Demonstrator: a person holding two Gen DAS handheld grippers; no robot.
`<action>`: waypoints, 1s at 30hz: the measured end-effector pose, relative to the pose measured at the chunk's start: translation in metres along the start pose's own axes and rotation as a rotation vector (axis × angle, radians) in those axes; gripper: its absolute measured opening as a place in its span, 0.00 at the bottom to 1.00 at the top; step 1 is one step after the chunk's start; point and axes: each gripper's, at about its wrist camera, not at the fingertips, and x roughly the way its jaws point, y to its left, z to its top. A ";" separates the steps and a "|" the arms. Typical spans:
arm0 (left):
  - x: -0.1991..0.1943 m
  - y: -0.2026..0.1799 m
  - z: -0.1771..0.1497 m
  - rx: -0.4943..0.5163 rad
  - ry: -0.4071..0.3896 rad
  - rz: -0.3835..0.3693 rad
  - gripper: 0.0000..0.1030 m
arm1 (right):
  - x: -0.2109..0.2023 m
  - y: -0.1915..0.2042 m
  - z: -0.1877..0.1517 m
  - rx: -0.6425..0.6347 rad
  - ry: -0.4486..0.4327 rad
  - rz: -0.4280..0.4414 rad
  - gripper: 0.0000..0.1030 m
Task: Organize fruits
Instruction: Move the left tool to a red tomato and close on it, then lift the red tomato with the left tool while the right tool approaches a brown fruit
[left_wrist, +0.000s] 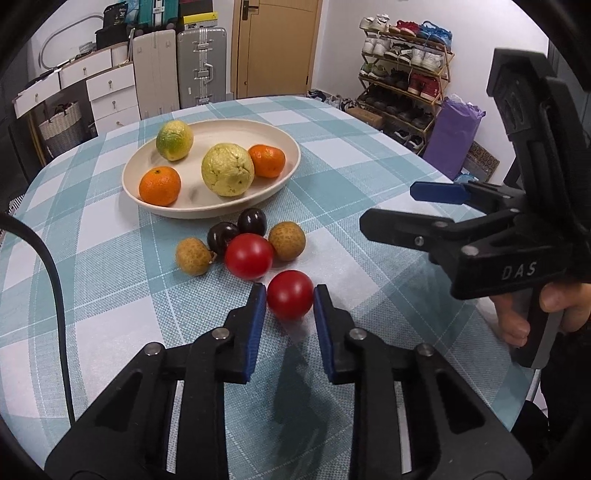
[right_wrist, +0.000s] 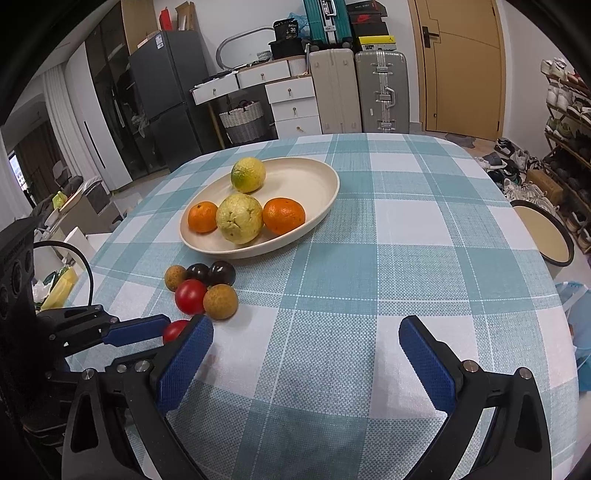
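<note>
Left gripper (left_wrist: 290, 295) angled down at the checked tablecloth (left_wrist: 110, 280), blue pads (left_wrist: 258, 314) drawn in against either side of a red cherry tomato (left_wrist: 290, 294); pinching it, tomato low at the table surface, whether resting or just lifted cannot tell. From the right wrist view the same tomato shows only as a red sliver between the left tongs' pads, mostly hidden behind the right gripper's near finger. Right gripper (right_wrist: 306, 334) spread wide over bare cloth, nothing between the fingers, nothing touched; a hand (left_wrist: 532, 314) grips its handle at the table edge. Just beyond the held tomato, a tight cluster on the cloth: a second red tomato (left_wrist: 249, 255), two dark plums (left_wrist: 252, 221), two brown longans (left_wrist: 287, 240), touching or nearly so. Farther back, cream oval plate (left_wrist: 207, 210) carrying two oranges (left_wrist: 160, 185), a pale yellow guava (left_wrist: 227, 169), and a yellow-green citrus (left_wrist: 174, 140) at its far side.
</note>
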 end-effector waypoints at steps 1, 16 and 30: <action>-0.003 0.002 0.001 -0.006 -0.010 0.001 0.22 | 0.000 0.001 0.001 -0.002 0.001 0.001 1.00; -0.016 0.018 -0.003 -0.033 -0.007 -0.035 0.22 | 0.010 0.013 0.004 -0.032 0.043 0.013 1.00; 0.009 0.003 -0.001 -0.036 0.062 -0.078 0.42 | 0.005 0.003 0.002 -0.011 0.037 0.008 1.00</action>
